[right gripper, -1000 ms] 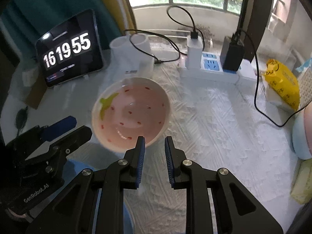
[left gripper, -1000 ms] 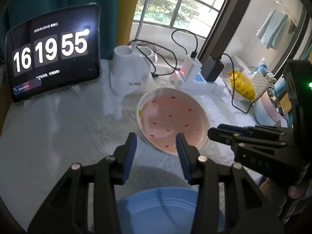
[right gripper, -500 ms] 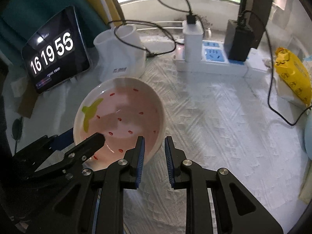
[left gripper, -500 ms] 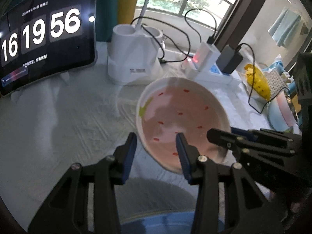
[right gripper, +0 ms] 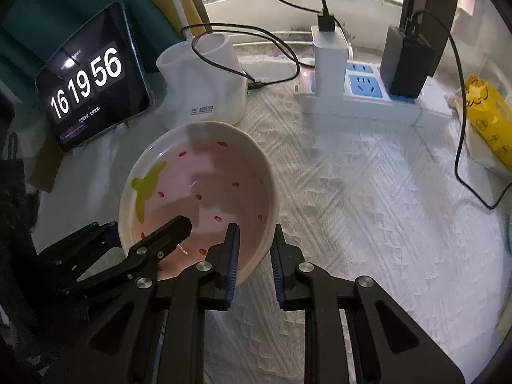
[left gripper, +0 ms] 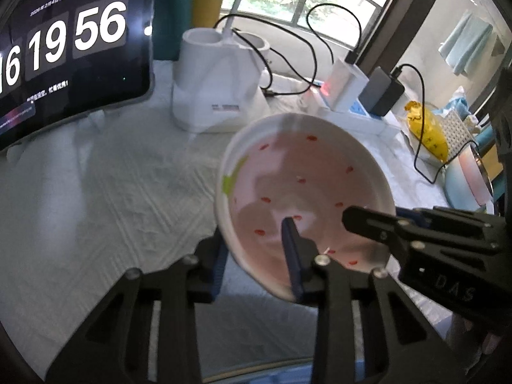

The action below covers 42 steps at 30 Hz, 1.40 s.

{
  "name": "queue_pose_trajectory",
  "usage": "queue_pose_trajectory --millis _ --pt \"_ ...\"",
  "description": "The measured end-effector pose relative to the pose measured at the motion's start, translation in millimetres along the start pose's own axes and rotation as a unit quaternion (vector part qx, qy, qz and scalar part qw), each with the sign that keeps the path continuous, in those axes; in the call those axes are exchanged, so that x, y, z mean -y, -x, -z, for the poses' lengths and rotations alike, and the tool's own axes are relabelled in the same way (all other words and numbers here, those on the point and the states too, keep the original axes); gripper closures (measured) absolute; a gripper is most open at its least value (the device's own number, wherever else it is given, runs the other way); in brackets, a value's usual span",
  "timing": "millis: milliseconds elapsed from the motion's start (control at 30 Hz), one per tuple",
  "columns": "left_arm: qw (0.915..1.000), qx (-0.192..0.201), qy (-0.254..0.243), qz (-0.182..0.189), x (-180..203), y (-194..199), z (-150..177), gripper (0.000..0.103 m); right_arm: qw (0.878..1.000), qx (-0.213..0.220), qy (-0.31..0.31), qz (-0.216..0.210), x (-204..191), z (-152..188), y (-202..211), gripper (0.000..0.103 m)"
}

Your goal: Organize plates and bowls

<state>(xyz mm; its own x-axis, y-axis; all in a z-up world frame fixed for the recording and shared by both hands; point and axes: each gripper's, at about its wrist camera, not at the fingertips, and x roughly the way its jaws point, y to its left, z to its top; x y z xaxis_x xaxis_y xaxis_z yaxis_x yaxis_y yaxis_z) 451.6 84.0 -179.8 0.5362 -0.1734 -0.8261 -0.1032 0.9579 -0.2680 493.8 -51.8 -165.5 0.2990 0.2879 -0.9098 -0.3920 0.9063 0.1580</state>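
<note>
A pink bowl (left gripper: 304, 192) with a white rim, red specks and a green leaf mark lies on the white cloth (left gripper: 112, 192). My left gripper (left gripper: 254, 243) straddles its near left rim, one finger outside the wall and one inside. Its jaws are closing and a gap still shows at the inner pad. My right gripper (right gripper: 254, 240) straddles the near right rim of the pink bowl (right gripper: 204, 192). Its jaws are narrowing too, and the wall fills the space between the pads. Each gripper's black fingers also show in the other's view.
At the back stand a tablet clock (right gripper: 92, 86), a white holder (right gripper: 204, 83) and a power strip (right gripper: 361, 96) with chargers and trailing cables. A yellow packet (right gripper: 489, 128) lies at the right. A pink and blue container (left gripper: 470, 176) sits at the cloth's right edge.
Both grippers came down and forward until their fingers straddle the bowl's rim. The left jaws narrowed. The blue plate at the bottom has nearly dropped out of view.
</note>
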Motion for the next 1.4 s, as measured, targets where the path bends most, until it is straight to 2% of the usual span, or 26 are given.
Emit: queue_pose_trajectory --millis 200,900,1400 --pt "0.9999 0.015 -0.006 0.003 1 10 2 0.074 1.0 0.022 0.007 0.008 -2 3 7 0.09" --pt "0.9974 0.069 -0.02 0.006 18 68 12 0.074 0.996 0.084 0.006 0.001 -12 24 67 0.091" --pt "0.9953 0.089 -0.034 0.017 38 107 29 0.074 0.994 0.11 0.003 -0.002 -13 52 109 0.091"
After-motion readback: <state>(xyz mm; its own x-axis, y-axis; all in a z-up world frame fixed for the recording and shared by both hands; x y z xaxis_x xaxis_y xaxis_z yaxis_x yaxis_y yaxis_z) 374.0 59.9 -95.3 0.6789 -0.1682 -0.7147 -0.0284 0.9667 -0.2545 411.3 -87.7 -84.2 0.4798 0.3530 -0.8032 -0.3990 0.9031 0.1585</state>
